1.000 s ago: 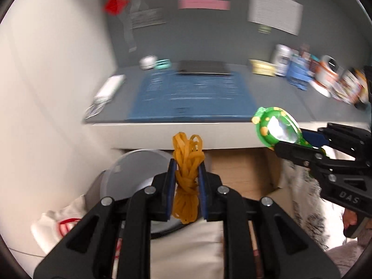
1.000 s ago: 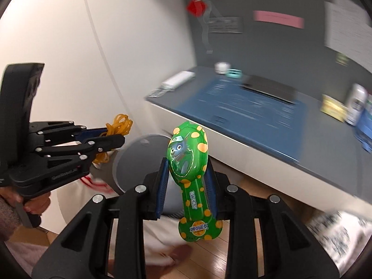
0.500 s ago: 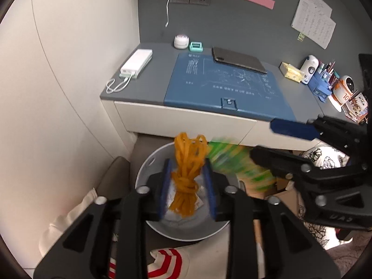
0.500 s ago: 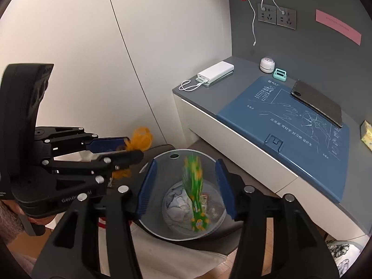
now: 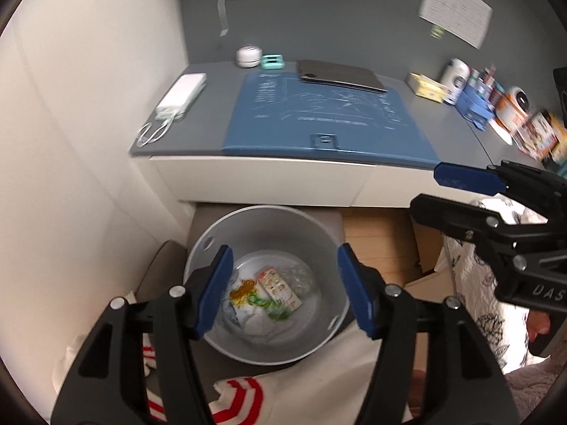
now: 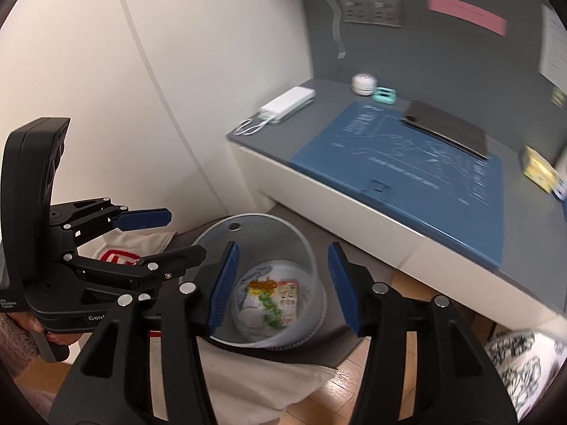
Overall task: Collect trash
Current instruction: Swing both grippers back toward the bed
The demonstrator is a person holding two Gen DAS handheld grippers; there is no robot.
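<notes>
**Blurred and cut-off bits**

Trash inside the bin is smeared; only orange, green and a printed pack show. Desk clutter at right is blurred. Wall papers are unreadable. Hand is mostly hidden behind the handle.

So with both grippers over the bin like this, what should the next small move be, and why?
Probably lift both grippers away toward the desk to look for more trash. The left gripper, jaws opening, and the right gripper have nothing between their pads, and the orange rubber bands and green wrapper already lie inside the bin.
</notes>
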